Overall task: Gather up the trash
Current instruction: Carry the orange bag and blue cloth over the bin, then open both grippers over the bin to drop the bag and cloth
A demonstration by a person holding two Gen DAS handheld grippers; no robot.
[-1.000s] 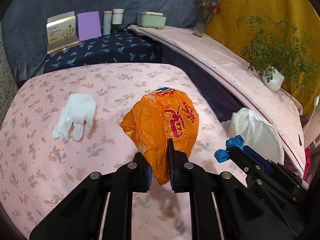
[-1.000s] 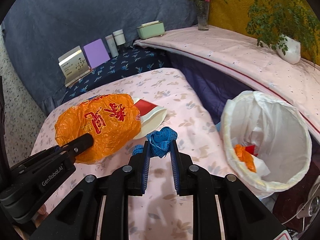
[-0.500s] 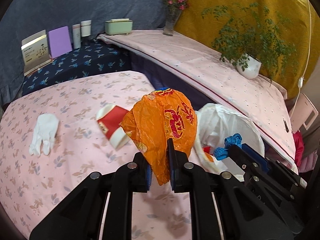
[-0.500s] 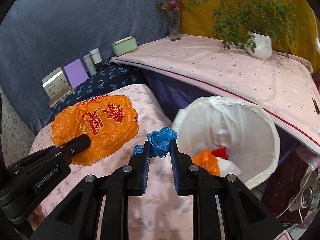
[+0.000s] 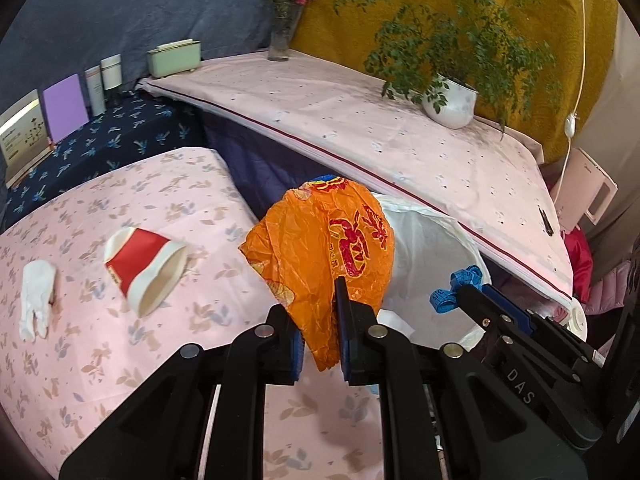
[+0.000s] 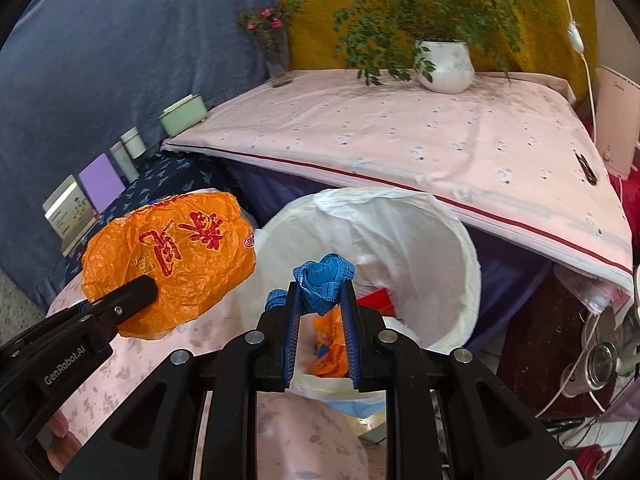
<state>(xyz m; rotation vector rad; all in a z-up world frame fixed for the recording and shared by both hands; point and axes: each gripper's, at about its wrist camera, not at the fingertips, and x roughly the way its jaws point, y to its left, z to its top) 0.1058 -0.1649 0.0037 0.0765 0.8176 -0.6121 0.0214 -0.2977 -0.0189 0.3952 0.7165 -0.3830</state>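
My left gripper (image 5: 320,316) is shut on a crumpled orange plastic bag (image 5: 328,240) and holds it in the air at the near rim of a bin lined with a white bag (image 5: 432,240). The orange bag also shows in the right wrist view (image 6: 172,268). My right gripper (image 6: 320,300) is shut on a bundled blue tape measure (image 6: 324,276) and holds it above the open bin (image 6: 440,248), which has orange and red trash (image 6: 332,340) inside. The tape measure (image 5: 456,284) shows in the left wrist view too.
A red and white paper cup (image 5: 144,268) lies on its side on the pink floral table (image 5: 80,360), with a white glove (image 5: 36,300) left of it. A higher pink shelf (image 5: 360,120) carries a potted plant (image 5: 452,100), a flower vase (image 5: 280,36) and a green box (image 5: 174,56).
Both grippers have moved right with their loads. The tape measure now hangs over the bin opening and the orange bag has reached the bin's rim.
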